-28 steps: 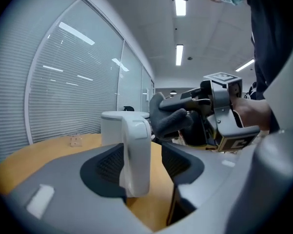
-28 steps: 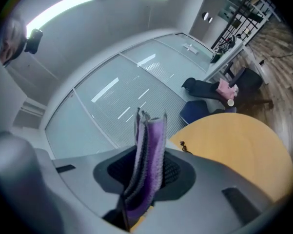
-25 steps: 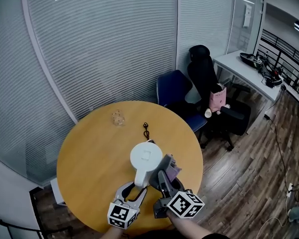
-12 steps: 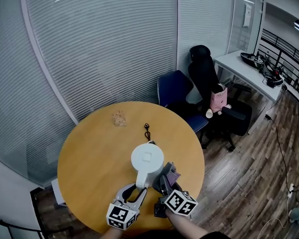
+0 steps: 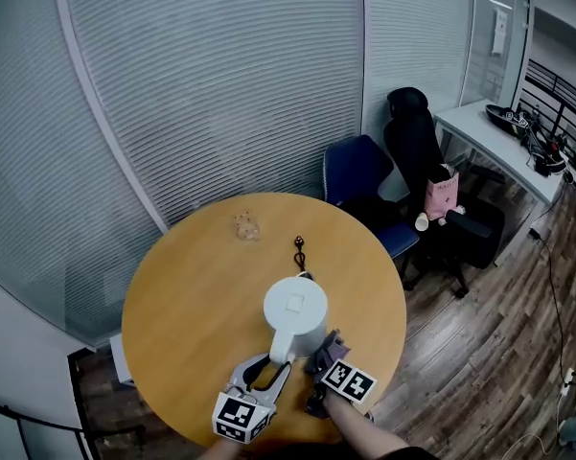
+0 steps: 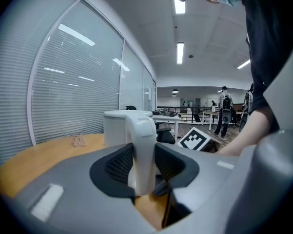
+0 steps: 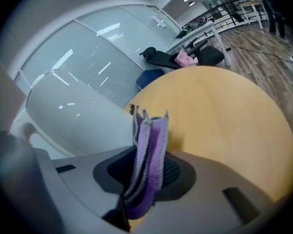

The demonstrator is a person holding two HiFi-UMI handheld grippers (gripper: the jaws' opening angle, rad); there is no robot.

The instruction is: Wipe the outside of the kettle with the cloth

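A white kettle (image 5: 294, 310) stands on the round wooden table (image 5: 192, 286), near its front edge. My left gripper (image 5: 265, 376) reaches in from the front. Its jaws have just been closing and now press on the kettle's handle (image 6: 142, 147), which stands upright between the pads. My right gripper (image 5: 327, 356) sits low at the kettle's right side, shut on a folded purple cloth (image 7: 148, 155). The cloth sticks up out of the jaws, right beside the kettle's white wall (image 7: 78, 116). I cannot tell whether cloth and kettle touch.
A black cord (image 5: 300, 252) lies on the table just behind the kettle, and a small clear object (image 5: 246, 225) sits near the far edge. A blue chair (image 5: 359, 175) and a black office chair (image 5: 426, 151) stand past the table, by a blind-covered glass wall.
My right gripper has dropped with the cloth from beside the kettle's top to low at its right side. The left jaws have closed onto the handle.
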